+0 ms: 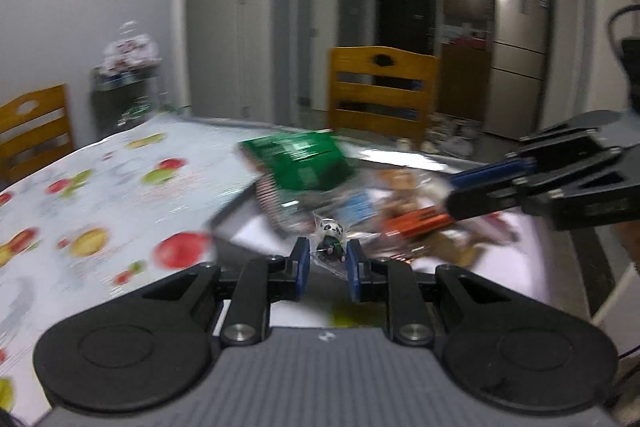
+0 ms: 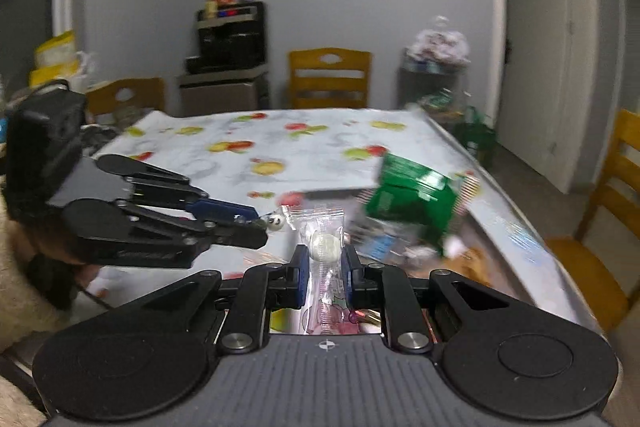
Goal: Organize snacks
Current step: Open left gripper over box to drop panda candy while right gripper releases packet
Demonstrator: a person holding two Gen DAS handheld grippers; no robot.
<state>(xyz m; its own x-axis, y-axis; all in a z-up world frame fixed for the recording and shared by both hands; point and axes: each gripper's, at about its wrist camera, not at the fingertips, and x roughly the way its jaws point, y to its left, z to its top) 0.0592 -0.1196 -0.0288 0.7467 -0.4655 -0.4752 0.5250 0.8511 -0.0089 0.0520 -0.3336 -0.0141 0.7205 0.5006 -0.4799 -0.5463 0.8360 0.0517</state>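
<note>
My left gripper (image 1: 328, 259) is shut on a small panda-print snack packet (image 1: 331, 241) and holds it above the table; it also shows in the right wrist view (image 2: 260, 225) with the packet (image 2: 276, 221) at its tips. My right gripper (image 2: 325, 263) is shut on a clear-wrapped round white candy (image 2: 325, 245); it shows at the right in the left wrist view (image 1: 452, 195). A green snack box (image 1: 304, 163) lies tilted on a pile of snack packets (image 1: 404, 219), and shows in the right wrist view (image 2: 412, 197).
The table has a fruit-print cloth (image 1: 100, 195). Wooden chairs (image 1: 380, 87) stand around it. A shelf with bagged goods (image 2: 436, 67) stands at the wall. A fridge (image 1: 516, 59) is in the far room.
</note>
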